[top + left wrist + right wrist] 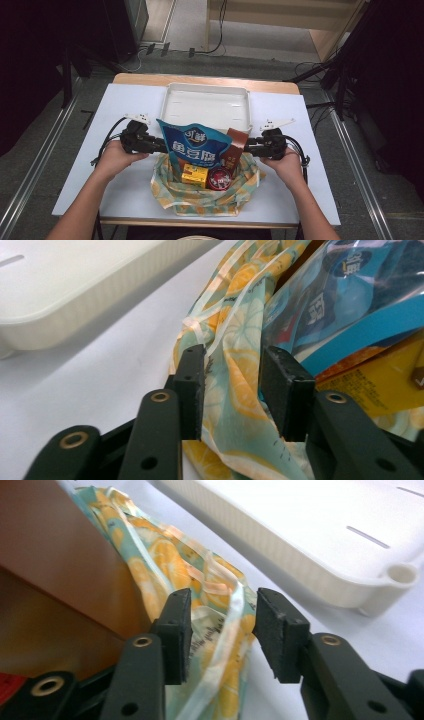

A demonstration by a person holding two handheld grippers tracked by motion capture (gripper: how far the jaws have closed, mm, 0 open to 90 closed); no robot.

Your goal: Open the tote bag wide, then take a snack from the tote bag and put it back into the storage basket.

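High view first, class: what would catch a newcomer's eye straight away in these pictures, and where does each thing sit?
The big blue snack packet stands out, rising from a lemon-print cloth bag at the table's near edge, with a yellow box and a red tin below it. The left gripper and the right gripper flank the bag, jaws open around its cloth edges. Behind lies an empty white tray.

A bag [202, 192] sits on the table [125, 190], at the near edge. Directly behind the bag lies a tray [207, 107]. Standing inside the bag are a large pouch [197, 145], a box [194, 175] in front of the pouch, a round tin [219, 178] right of the box, and a packet [235, 145] behind the tin. The left gripper [160, 145] is at the bag's left rim, the right gripper [248, 146] at its right rim.
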